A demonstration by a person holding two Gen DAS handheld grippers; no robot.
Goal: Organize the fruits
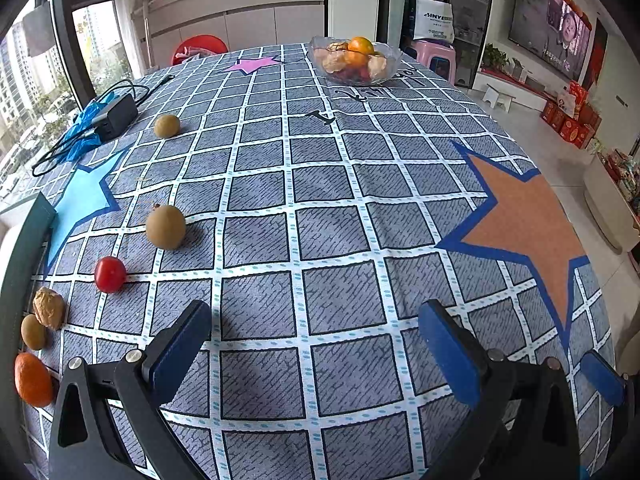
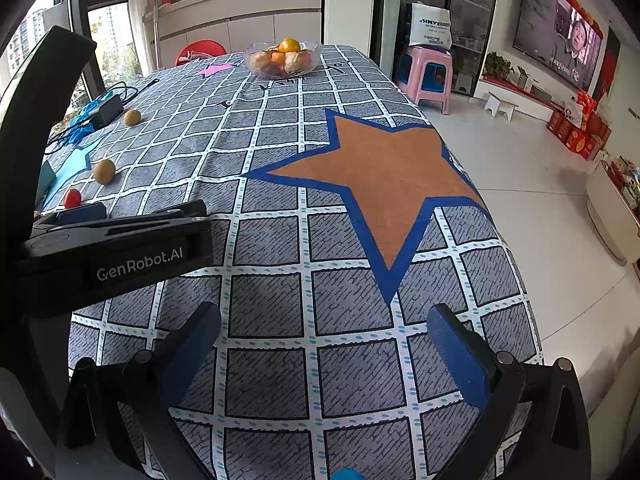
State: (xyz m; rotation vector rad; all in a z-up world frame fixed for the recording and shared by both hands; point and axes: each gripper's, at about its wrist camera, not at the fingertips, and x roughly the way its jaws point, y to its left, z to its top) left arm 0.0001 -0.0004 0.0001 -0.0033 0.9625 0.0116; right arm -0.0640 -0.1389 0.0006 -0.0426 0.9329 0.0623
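Hovering over the checked tablecloth (image 1: 304, 240), the left gripper (image 1: 316, 344) has its two blue-padded fingers (image 1: 180, 348) spread wide with nothing between them. The right gripper (image 2: 324, 344) hangs the same way above the cloth, fingers wide apart and empty, just short of the lower tip of the orange star (image 2: 384, 176) printed on the cloth.

Left of the left gripper's fingers lie the loose fruits, apart from one another for the most part: an orange (image 1: 33, 379) nearest, then a small brown fruit (image 1: 33, 332) touching a wrinkled walnut-like one (image 1: 49, 307), then a red tomato (image 1: 110, 274). Farther ahead and still to the left sit a round brown fruit (image 1: 165, 227) and, well beyond it, another brown fruit (image 1: 167, 126) near a black charger (image 1: 114, 118) with its cable.

Far ahead of both grippers, at the table's far end, stands a glass bowl (image 1: 390, 65) holding oranges and other fruit. In the right wrist view the left gripper's black body shows just left of the right fingers.
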